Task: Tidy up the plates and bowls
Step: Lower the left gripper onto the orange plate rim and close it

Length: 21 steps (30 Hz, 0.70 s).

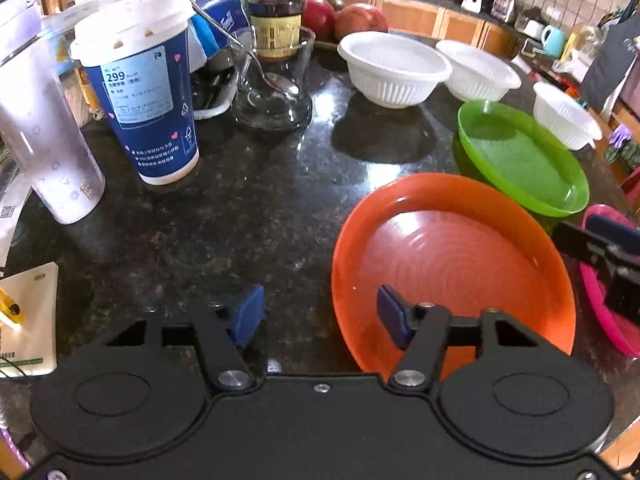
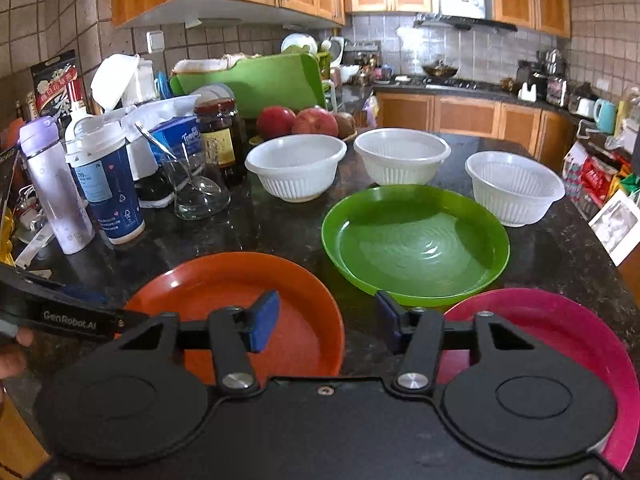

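Note:
An orange plate (image 1: 460, 248) (image 2: 224, 280) lies on the dark stone counter (image 1: 240, 220) at its near edge. My left gripper (image 1: 320, 316) stands open astride the plate's left rim, one pad over the dish and one outside, neither pressing. My right gripper (image 2: 326, 320) is open astride the plate's right rim in the same way. Behind it lies a green plate (image 1: 520, 160) (image 2: 416, 244), and a pink plate (image 2: 560, 328) sits at the near right. Three white ribbed bowls (image 2: 296, 164) (image 2: 402, 156) (image 2: 514, 186) stand in a row at the back.
Along the left stand a lilac bottle (image 1: 44, 132), a blue paper cup (image 1: 140, 92), a glass jug with a spoon (image 1: 272, 92) and a dark jar (image 1: 278, 20). Red fruit (image 2: 296, 120) sits behind the bowls. The counter's edge runs close past the right bowl.

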### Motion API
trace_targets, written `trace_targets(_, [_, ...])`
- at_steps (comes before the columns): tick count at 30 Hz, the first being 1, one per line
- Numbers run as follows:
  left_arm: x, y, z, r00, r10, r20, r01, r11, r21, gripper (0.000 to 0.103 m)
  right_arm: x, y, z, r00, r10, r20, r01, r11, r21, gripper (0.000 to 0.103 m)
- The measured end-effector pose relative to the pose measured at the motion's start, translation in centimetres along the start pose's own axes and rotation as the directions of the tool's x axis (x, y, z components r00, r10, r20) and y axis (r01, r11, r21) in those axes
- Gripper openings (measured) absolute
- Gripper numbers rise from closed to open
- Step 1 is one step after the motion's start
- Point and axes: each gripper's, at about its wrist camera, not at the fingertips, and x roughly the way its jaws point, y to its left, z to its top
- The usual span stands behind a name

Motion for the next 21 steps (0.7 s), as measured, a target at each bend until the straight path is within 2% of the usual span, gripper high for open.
trace_targets(3, [0.2,-0.4,0.1,1.000,0.011,-0.020,-0.011,1.000,-0.021,0.057,1.1,-0.9,0.3,0.998,0.036,-0.050,-0.035,0.999,0.013,0.043])
trace_targets(6, [0.3,-0.7,0.3,0.999,0.025,-0.027,-0.026,0.999,-0.030,0.057,2.0,-1.4,0.3,0.996,0.059,-0.073,-0.059,0.998,0.001,0.037])
trace_targets(9, [0.4,-0.9,0.3,0.998,0.048,-0.040,-0.050,0.998,-0.037,0.048,2.6,-1.7,0.3,0.993,0.069,-0.098,-0.071,0.997,-0.009,0.032])
trace_targets(11, [0.4,-1.0,0.3,0.997,0.057,-0.047,-0.059,0.997,-0.044,0.047,2.9,-1.9,0.3,0.991,0.082,-0.108,-0.083,0.997,-0.007,0.030])
trace_targets(13, [0.4,-1.1,0.3,0.997,0.060,-0.053,-0.063,0.997,-0.045,0.040,3.2,-2.0,0.3,0.989,0.087,-0.119,-0.088,0.996,-0.005,0.026])
trace_targets(21, [0.4,-1.7,0.3,0.995,0.086,-0.049,-0.087,0.996,-0.014,0.036,3.7,-1.8,-0.1,0.982,0.095,-0.161,-0.095,0.995,0.009,0.014])
